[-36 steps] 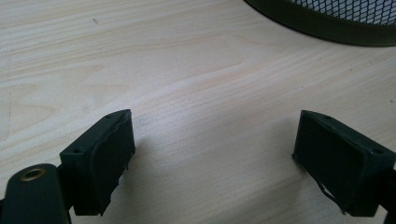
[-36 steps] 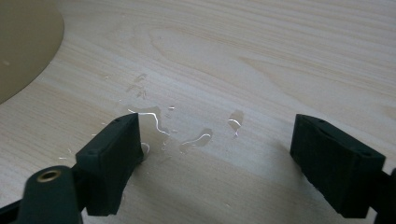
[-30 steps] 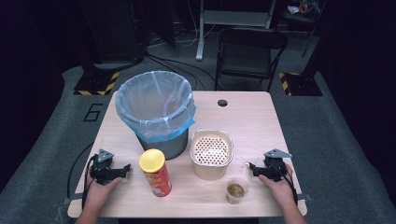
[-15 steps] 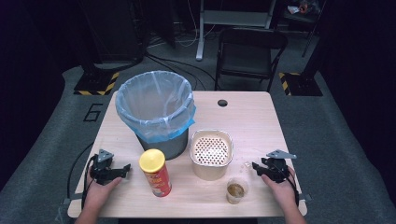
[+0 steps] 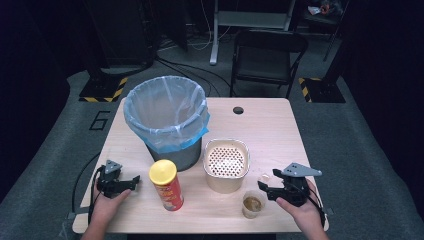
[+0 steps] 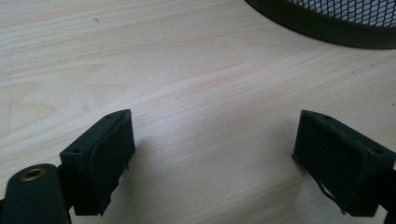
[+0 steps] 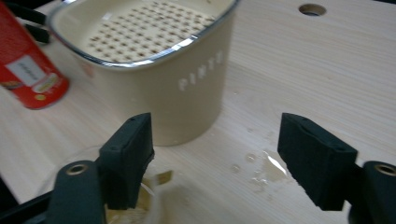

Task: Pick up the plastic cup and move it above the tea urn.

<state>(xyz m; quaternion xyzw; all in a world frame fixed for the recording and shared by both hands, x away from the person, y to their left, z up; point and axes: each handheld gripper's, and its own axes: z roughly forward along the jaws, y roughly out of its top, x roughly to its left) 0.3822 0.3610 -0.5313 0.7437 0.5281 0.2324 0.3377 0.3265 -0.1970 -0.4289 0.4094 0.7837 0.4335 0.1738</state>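
Note:
My right gripper (image 5: 265, 189) hovers above the table's front right, just right of a clear cup (image 5: 252, 204) holding brown liquid. Its jaws have just been opening and nothing is between them. In the right gripper view the open right gripper (image 7: 215, 158) points at a cream container (image 7: 187, 88) with a perforated insert, and the cup (image 7: 140, 200) sits under the left jaw. My left gripper (image 5: 135, 180) rests at the front left, open and empty, left of a red chip can (image 5: 167, 185) with a yellow lid. In the left gripper view its jaws (image 6: 212, 158) stand wide over bare wood.
A bin (image 5: 167, 117) with a blue liner stands behind the can; its base (image 6: 336, 28) edges the left gripper view. Spilled drops (image 7: 266, 168) wet the wooden table (image 5: 270, 130) beside the container. A cable hole (image 5: 238, 110) lies at the back. A chair (image 5: 267, 55) stands beyond.
The right gripper has lifted off the table and now sits higher beside the cup. The left gripper, can, container and cup have stayed put.

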